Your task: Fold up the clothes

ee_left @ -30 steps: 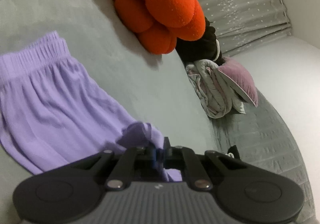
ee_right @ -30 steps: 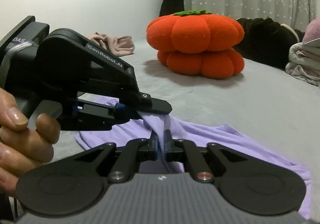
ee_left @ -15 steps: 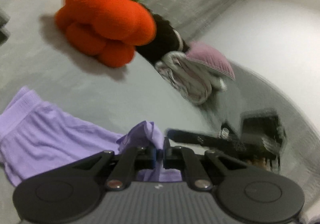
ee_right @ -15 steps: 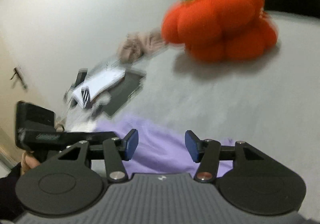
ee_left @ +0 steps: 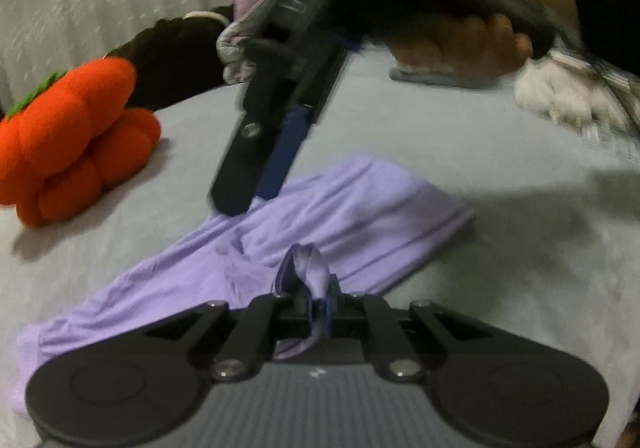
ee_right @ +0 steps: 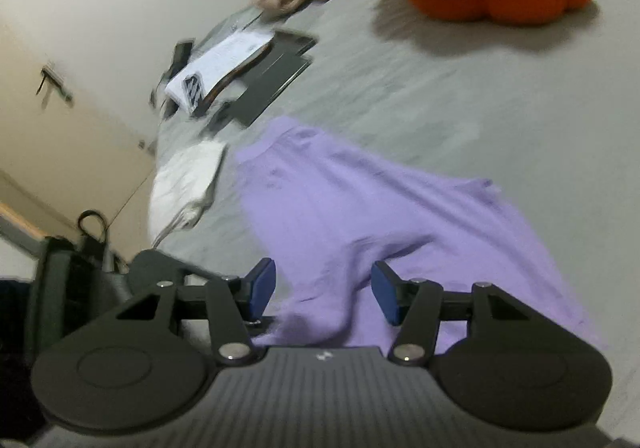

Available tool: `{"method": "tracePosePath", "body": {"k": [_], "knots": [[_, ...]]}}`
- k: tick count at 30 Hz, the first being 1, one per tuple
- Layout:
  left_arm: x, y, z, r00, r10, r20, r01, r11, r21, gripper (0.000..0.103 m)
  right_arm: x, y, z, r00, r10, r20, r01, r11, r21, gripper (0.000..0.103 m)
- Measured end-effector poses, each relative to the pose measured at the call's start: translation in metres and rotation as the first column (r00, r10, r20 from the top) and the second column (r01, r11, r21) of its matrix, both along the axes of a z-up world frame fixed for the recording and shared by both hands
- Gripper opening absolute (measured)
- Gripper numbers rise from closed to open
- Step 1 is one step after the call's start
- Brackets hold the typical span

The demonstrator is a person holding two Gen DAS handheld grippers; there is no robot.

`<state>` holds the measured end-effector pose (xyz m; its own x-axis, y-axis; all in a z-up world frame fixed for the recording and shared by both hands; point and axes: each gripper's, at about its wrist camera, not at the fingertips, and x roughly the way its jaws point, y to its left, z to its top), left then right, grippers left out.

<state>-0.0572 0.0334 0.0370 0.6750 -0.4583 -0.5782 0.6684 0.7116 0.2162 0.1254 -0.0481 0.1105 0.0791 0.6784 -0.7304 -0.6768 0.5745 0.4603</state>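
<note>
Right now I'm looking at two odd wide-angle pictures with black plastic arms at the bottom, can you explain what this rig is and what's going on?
There is no robot here. A person holds a two-fingered tool in each hand, and each tool carries a wide-angle camera that looks along its fingers. One picture comes from the left tool, the other from the right.

In the left view, the left hand-held gripper is shut on a pinch of the purple garment, which lies on a grey bed. Above it you see the person's hand holding the other tool.

In the right view, the right hand-held gripper stands open over the same cloth, its blue pads not pressing on it.

Also on the bed: an orange pumpkin cushion, papers and a white cloth.
</note>
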Motion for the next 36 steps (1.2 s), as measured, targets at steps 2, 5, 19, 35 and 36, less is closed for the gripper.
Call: {"method": "tracePosePath", "body": {"k": [2, 5, 19, 35, 36], "knots": [[-0.006, -0.005, -0.001, 0.999, -0.026, 0.031, 0.025, 0.999, 0.031, 0.005, -0.009, 0.014, 0.000, 0.998, 0.054, 0.017, -0.053, 0.996, -0.074, 0.057], [-0.015, -0.017, -0.008, 0.995, -0.065, 0.079, 0.057, 0.993, 0.105, 0.005, -0.005, 0.032, -0.013, 0.998, 0.063, -0.015, -0.065, 0.985, -0.157, 0.057], [-0.027, -0.020, -0.013, 0.989, -0.102, 0.111, 0.081, 0.981, 0.175, 0.006, -0.006, 0.023, -0.050, 0.994, -0.107, 0.026, 0.110, 0.936, -0.334, 0.027], [-0.032, -0.034, -0.018, 0.977, -0.161, 0.142, 0.128, 0.968, 0.215, 0.006, -0.027, -0.019, -0.033, 0.975, -0.218, 0.043, 0.221, 0.937, -0.269, 0.036], [-0.030, -0.032, -0.016, 0.979, -0.150, 0.135, 0.121, 0.972, 0.199, 0.006, -0.028, -0.022, -0.033, 0.972, -0.236, 0.022, 0.234, 0.941, -0.246, 0.037]]}}
